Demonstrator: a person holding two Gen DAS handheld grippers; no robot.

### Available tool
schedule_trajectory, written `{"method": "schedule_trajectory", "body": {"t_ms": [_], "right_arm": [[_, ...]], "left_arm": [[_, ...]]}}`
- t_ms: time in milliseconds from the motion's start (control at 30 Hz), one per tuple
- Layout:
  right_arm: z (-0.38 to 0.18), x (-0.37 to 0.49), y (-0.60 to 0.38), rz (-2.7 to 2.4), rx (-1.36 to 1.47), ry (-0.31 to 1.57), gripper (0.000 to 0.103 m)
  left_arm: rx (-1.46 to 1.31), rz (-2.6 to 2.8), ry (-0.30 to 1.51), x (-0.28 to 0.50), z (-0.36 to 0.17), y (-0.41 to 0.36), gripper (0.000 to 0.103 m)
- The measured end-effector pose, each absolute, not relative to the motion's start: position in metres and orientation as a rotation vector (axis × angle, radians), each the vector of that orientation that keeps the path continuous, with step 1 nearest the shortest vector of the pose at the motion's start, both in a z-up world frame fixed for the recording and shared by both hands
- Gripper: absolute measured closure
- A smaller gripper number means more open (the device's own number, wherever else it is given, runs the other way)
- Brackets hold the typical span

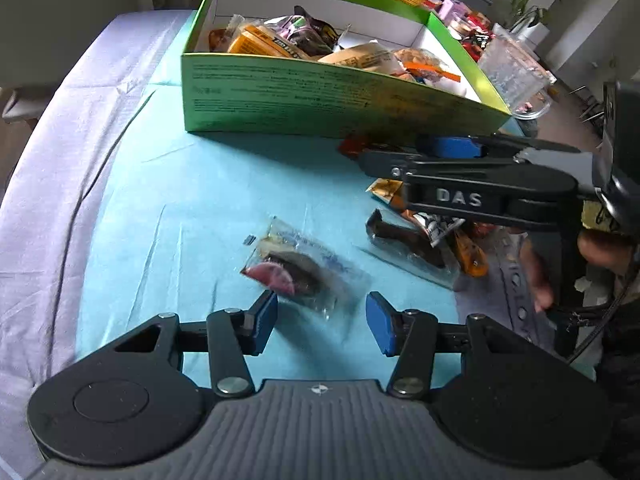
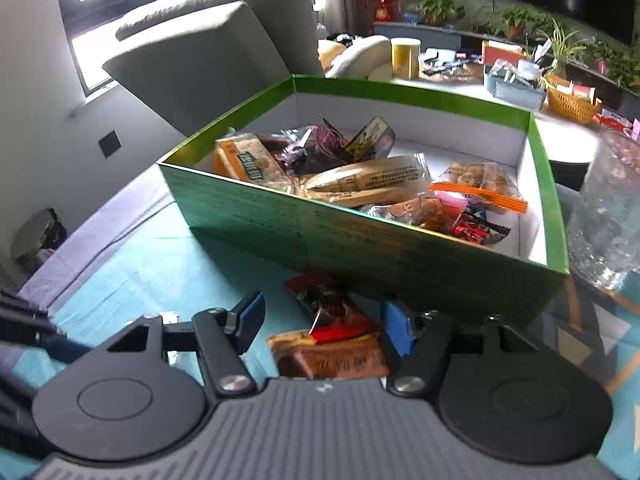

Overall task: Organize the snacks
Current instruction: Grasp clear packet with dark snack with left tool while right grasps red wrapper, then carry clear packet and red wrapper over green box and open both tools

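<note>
Your left gripper point(image 1: 322, 320) is spread over the clear snack packet point(image 1: 304, 270) on the teal cloth point(image 1: 168, 208), right gripper point(image 2: 322, 320) spread over the red packet point(image 2: 332, 308) beside the green box point(image 2: 320, 236), so drop lower and center before squeezing.

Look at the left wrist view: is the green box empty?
No, the green box holds many snack packets piled inside its white interior.

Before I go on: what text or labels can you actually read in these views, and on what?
"DAS": raised letters on the right claw, seen from the left wrist.
Green box, near wall: dense small print, unreadable.
Orange packet in the box: bold label, too blurred.
Long tan packet: characters, too small.
</note>
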State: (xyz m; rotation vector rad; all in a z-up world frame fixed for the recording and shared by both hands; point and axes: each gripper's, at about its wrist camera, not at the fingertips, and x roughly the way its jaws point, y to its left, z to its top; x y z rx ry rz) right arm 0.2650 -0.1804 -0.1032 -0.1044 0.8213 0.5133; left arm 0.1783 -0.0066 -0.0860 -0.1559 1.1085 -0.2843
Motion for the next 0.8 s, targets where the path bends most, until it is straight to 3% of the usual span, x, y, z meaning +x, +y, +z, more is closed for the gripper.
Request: {"method": "schedule_trajectory", "body": {"t_ms": [233,267,367,467,800], "right_arm": [[-0.108,0.267,-0.165,0.493,-0.158,0.846,0.056],[-0.106,0.265,-0.166,0.503,-0.147,0.848,0.061],[-0.099,0.256,-0.167,0.548,-0.111,0.831,0.062],[-0.090,0.244,-0.167,0.556,-0.086,0.787,0.062],[-0.047,0.212,-0.177,0.559,0.007,0.619,0.062]], "left_arm": [[-0.016,-0.217,1.059,0.194,-0.087,-0.030,0.055],[0.036,-0.210,1.047,0.194,-0.088,-0.032,0.055],[0.126,-0.213,1.013,0.190,-0.090,-0.026,0.056],[0.112,-0.233,1.001,0.190,-0.090,-0.012,0.064],[0.056,-0.286,0.920,0.176,-0.065,0.011,0.065]]}}
